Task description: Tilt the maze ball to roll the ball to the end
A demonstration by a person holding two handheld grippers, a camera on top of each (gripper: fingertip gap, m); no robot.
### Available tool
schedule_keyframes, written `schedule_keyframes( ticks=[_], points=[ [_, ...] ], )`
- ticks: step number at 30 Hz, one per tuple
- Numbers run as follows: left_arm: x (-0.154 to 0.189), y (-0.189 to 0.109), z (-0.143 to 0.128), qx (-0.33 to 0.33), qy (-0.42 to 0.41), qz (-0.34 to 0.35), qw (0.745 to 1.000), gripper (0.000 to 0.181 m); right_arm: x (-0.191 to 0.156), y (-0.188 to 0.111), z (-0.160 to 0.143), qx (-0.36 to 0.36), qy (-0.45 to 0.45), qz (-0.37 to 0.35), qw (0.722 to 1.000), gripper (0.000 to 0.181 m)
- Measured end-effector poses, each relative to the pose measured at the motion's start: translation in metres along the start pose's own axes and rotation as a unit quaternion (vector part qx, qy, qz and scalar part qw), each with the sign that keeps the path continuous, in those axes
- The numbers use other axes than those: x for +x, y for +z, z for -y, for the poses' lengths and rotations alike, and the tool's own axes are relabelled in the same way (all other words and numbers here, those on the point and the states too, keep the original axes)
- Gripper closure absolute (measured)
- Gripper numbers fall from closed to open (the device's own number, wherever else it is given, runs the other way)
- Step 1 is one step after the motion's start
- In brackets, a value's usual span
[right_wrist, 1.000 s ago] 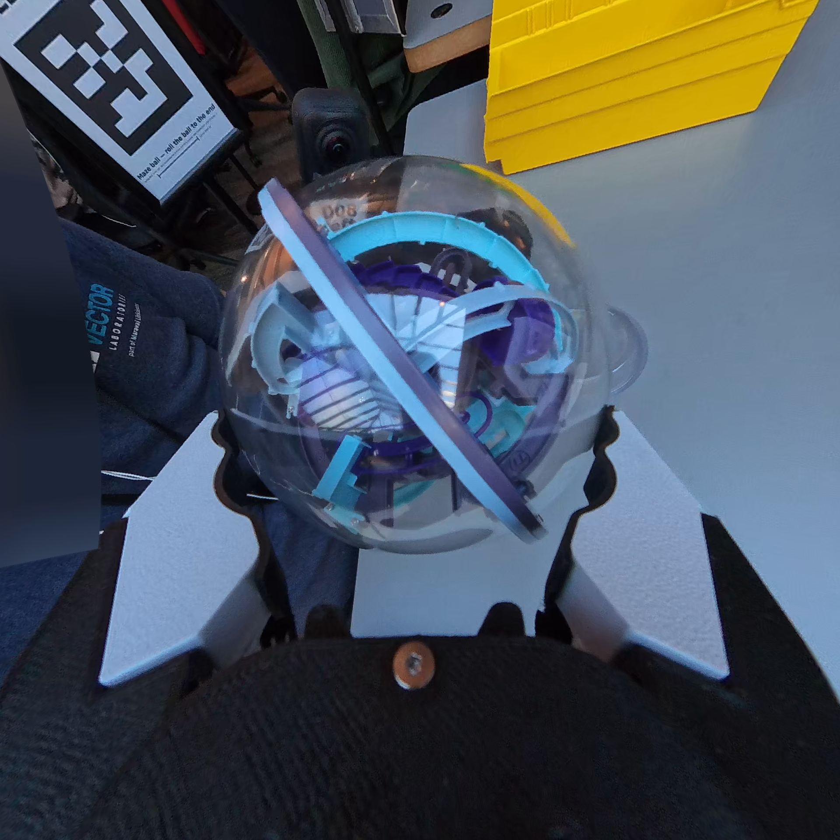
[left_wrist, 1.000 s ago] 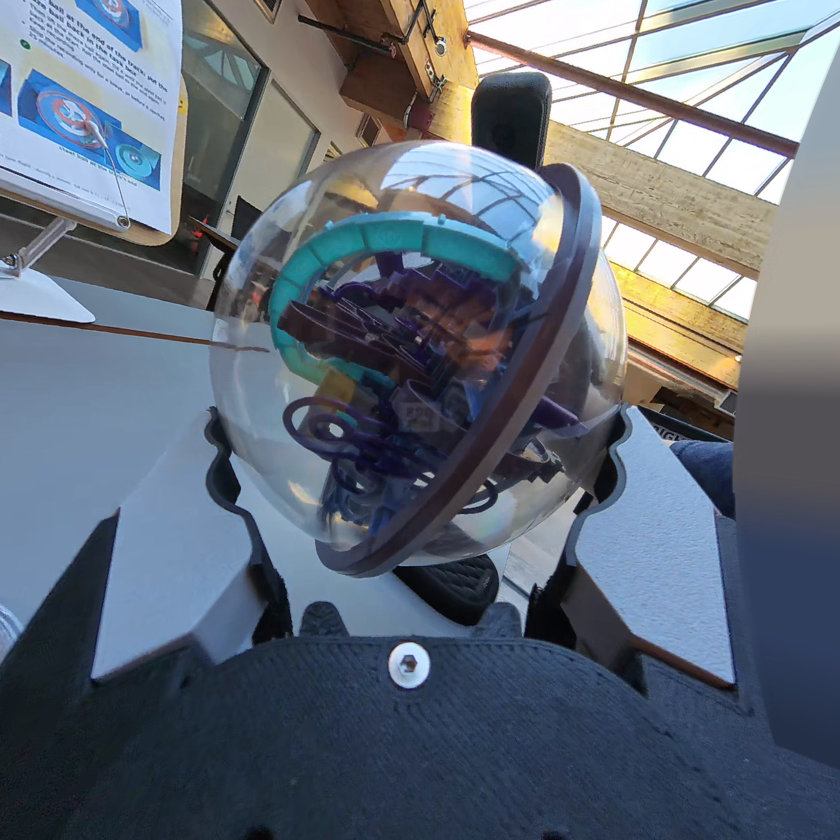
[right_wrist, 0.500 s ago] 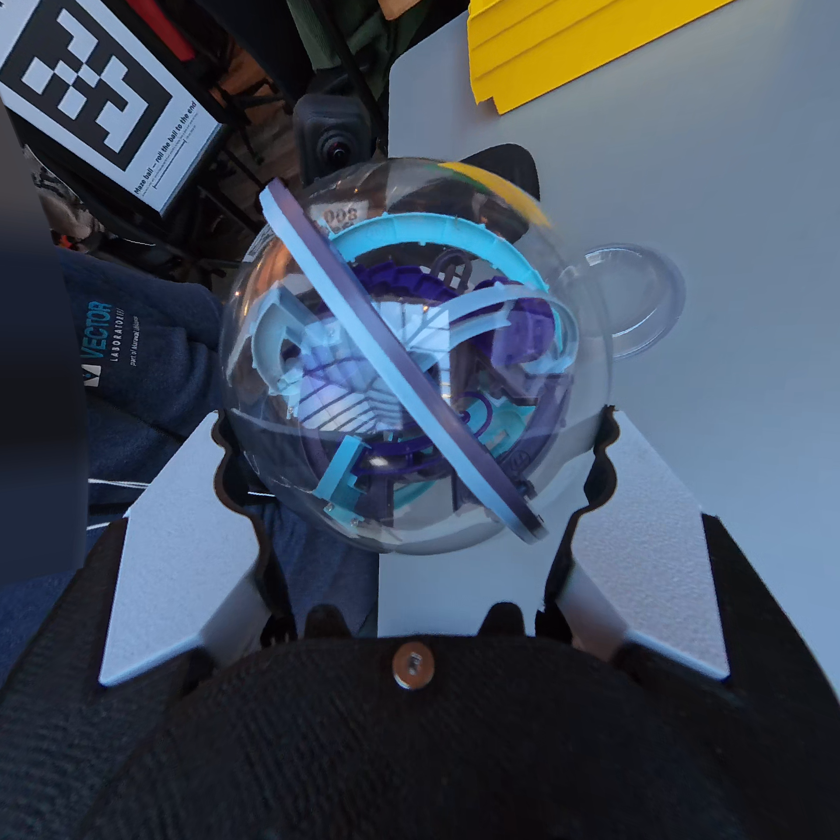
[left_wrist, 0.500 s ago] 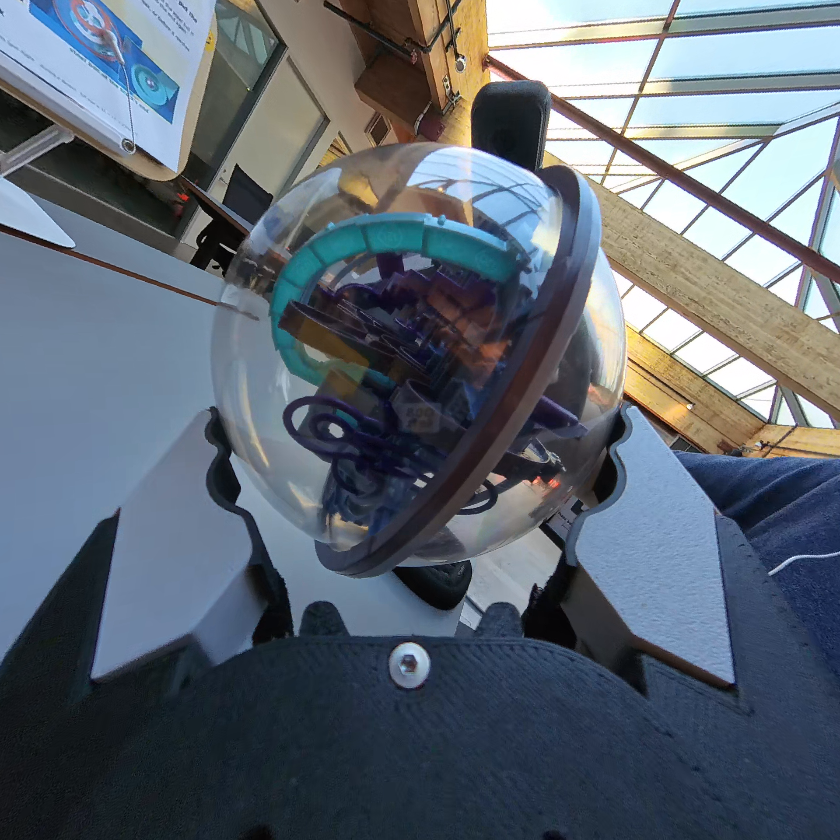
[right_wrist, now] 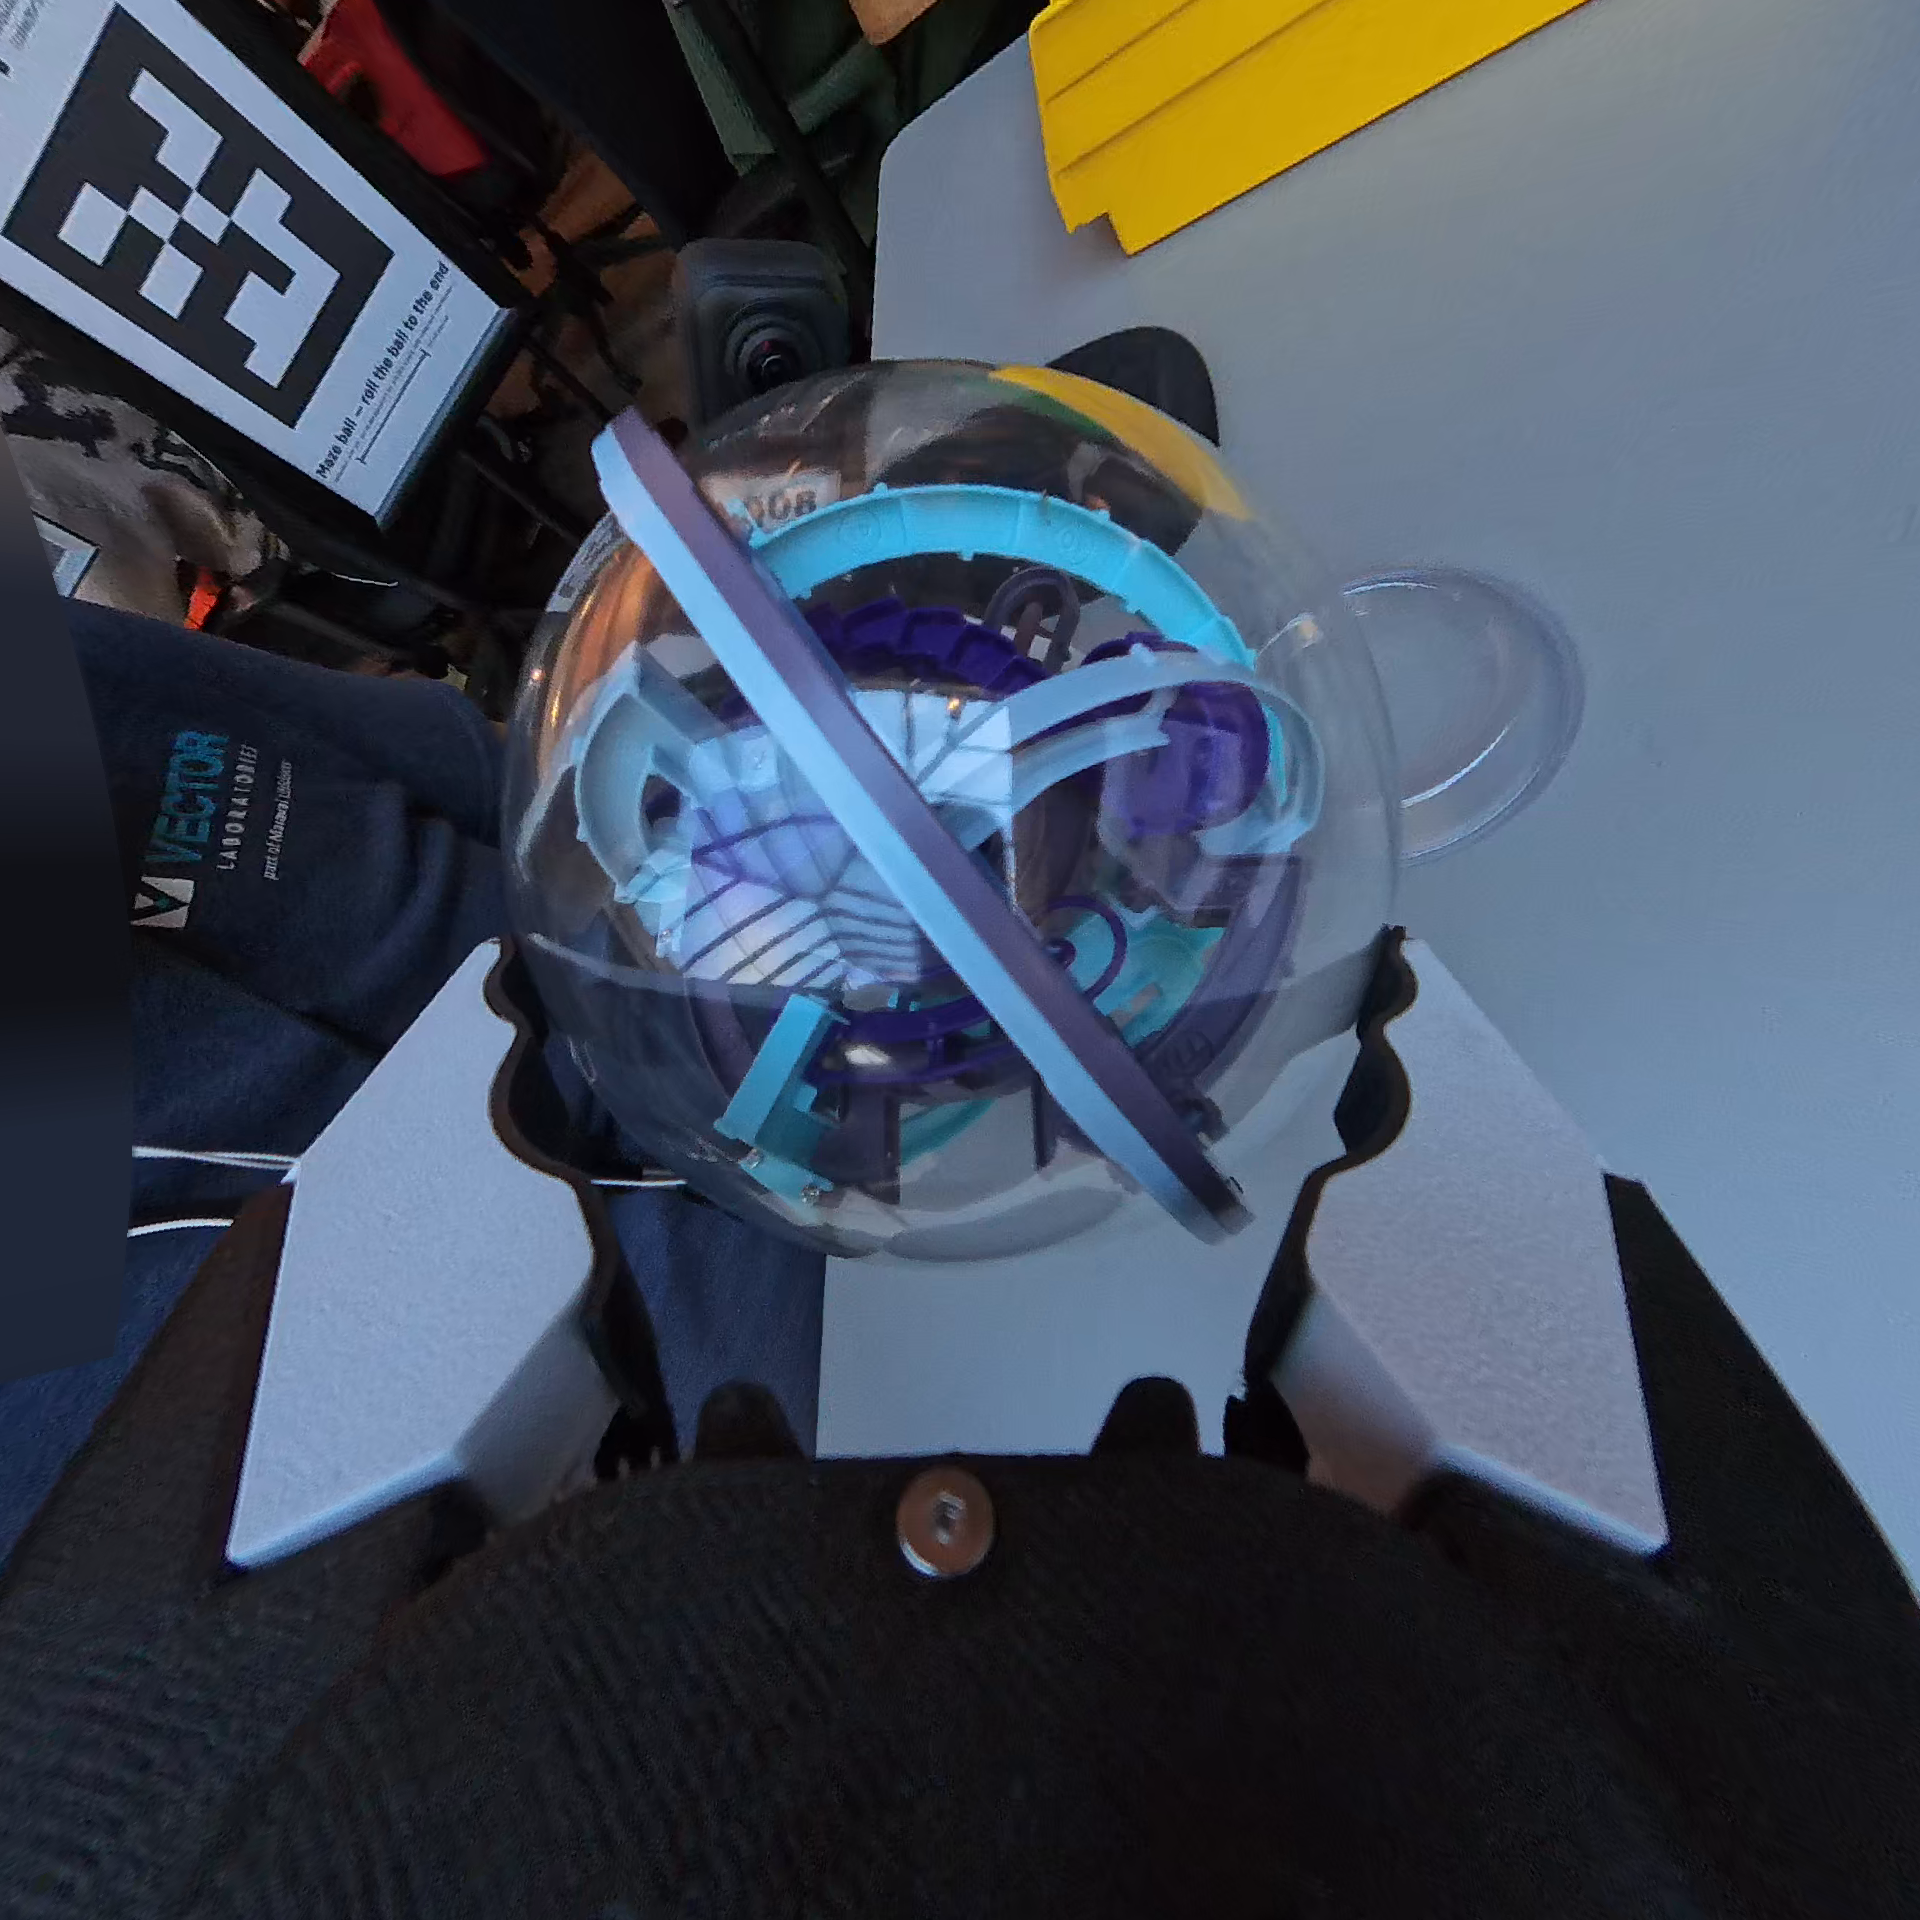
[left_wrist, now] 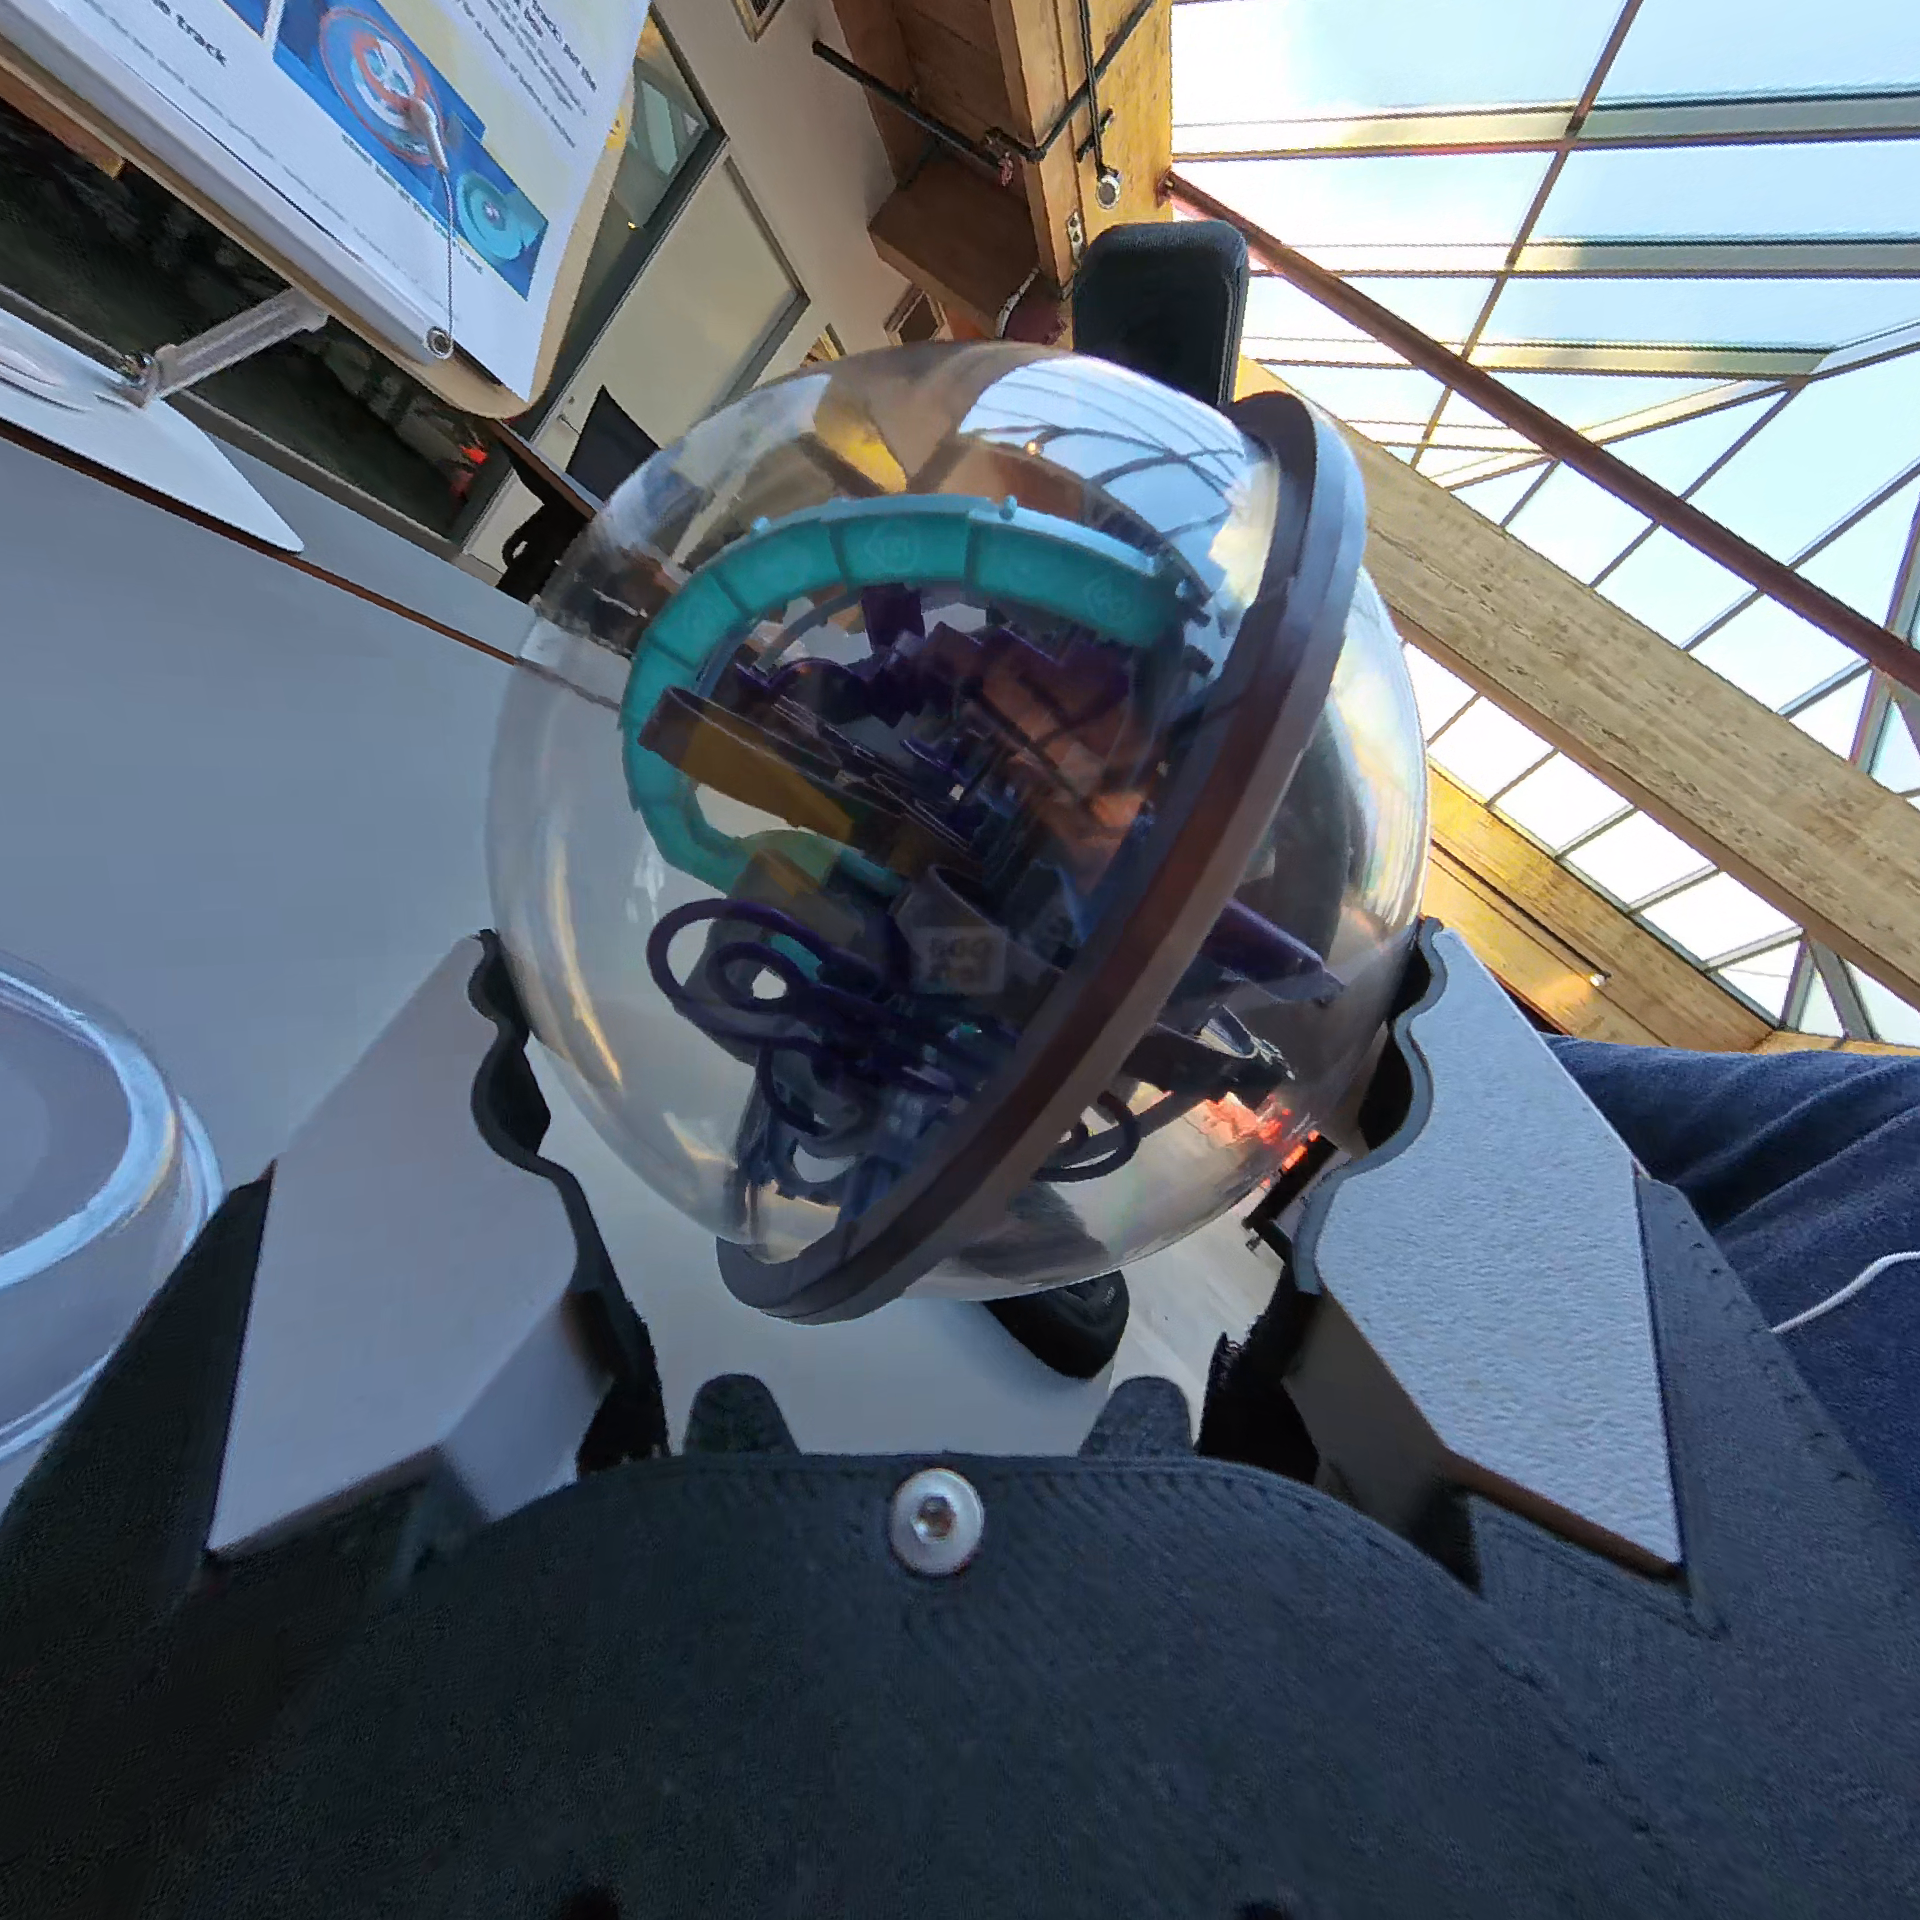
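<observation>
The maze ball [left_wrist: 956, 821] is a clear sphere with a dark equator ring and teal and purple tracks inside. It is held in the air between both grippers, above the edge of the grey table [left_wrist: 208, 748]. My left gripper [left_wrist: 956, 1039] is shut on its lower half. My right gripper [right_wrist: 945, 1039] is shut on the same maze ball [right_wrist: 935, 810] from the opposite side. The ring runs diagonally in both views. A small bright spot low on a purple track [right_wrist: 862, 1055] may be the steel ball; I cannot tell for sure.
A clear round dish [right_wrist: 1475, 717] lies on the table [right_wrist: 1558, 416] beyond the sphere, and shows at lower left in the left wrist view [left_wrist: 73, 1164]. A yellow bin [right_wrist: 1247, 94] stands at the back. A marker sign [right_wrist: 208, 239] and a person's dark blue garment [right_wrist: 291, 831] are left.
Both grippers have swung together with the sphere, tilting it. The dish has come into fuller view and the yellow bin has slid toward the top edge. Both grips are unchanged.
</observation>
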State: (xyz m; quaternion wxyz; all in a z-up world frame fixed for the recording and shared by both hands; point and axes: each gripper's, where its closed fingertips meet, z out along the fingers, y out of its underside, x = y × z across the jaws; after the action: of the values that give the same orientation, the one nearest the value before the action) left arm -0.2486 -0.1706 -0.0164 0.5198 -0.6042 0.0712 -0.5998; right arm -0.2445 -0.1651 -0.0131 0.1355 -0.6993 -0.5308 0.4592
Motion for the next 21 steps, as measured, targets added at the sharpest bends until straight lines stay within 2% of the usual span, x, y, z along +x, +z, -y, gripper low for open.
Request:
schedule_keyframes(
  ticks=[21],
  points=[
    [-0.055, -0.018, 0.031, 0.011, 0.019, 0.068, 0.997, 0.026, 0.048, 0.031, 0.026, 0.053, 0.034, 0.047, 0.997, 0.028]
  ],
)
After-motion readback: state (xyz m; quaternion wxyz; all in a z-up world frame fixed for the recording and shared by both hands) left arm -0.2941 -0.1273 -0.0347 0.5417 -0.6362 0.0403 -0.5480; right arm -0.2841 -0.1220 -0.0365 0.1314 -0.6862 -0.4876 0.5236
